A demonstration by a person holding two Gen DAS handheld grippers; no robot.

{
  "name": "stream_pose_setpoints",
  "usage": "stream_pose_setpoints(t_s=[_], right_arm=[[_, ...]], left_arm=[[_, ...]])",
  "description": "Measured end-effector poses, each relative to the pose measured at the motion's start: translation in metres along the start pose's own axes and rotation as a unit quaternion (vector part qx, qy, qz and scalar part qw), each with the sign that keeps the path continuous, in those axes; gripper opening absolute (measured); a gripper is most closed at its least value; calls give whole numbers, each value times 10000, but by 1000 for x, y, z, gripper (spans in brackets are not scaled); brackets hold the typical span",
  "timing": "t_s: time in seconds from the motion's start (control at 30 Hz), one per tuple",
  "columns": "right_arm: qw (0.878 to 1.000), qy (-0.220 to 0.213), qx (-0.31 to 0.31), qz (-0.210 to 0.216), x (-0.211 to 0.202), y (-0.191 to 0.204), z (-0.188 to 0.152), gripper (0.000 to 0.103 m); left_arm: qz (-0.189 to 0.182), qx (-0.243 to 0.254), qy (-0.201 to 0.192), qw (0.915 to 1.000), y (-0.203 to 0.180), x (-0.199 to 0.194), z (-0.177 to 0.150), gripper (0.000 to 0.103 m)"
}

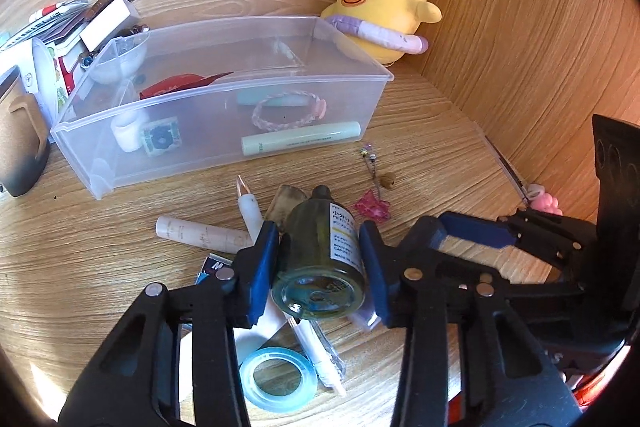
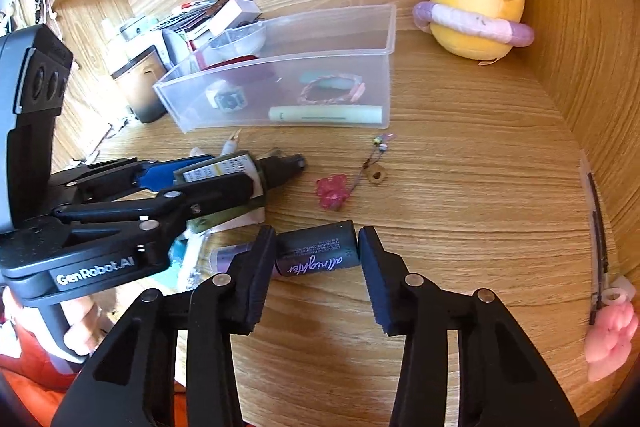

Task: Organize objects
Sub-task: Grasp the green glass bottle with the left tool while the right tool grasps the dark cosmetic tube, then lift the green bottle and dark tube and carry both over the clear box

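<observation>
My left gripper is shut on a small green glass bottle with a white label, held just above the desk clutter. It also shows in the right wrist view. My right gripper is open, its jaws on either side of a dark "all nighter" tube lying on the desk; touching cannot be told. A clear plastic bin stands behind, holding a pale green tube, a pink braided bracelet and other small items.
A beige tube, a white pen, a blue tape ring and a pink charm lie on the desk. A yellow chick plush sits in the back corner. A mug and boxes stand left.
</observation>
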State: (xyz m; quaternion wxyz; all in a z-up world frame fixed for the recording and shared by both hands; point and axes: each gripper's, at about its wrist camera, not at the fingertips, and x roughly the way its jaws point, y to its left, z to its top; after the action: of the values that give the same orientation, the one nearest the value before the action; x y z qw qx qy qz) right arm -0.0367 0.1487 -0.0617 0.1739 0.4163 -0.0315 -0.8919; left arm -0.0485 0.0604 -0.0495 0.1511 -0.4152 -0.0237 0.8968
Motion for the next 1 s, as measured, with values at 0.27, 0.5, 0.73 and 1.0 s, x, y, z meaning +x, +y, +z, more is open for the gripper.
stream_pose_setpoints(t_s=[0.27, 0.5, 0.73, 1.0], right_arm=[[9995, 22, 167, -275, -6, -27, 8, 25], [9981, 136, 600, -43, -10, -50, 6, 40], [9967, 208, 758, 189, -14, -47, 0, 42], [9968, 329, 654, 329, 5, -29, 8, 43]], left_arm=[[-57, 48, -19, 10000, -9, -5, -2, 41], [-208, 119, 146, 9996, -20, 1, -8, 41], [-315, 270, 273, 9988, -35, 7, -15, 41], [-146, 184, 344, 9991, -29, 5, -25, 41]])
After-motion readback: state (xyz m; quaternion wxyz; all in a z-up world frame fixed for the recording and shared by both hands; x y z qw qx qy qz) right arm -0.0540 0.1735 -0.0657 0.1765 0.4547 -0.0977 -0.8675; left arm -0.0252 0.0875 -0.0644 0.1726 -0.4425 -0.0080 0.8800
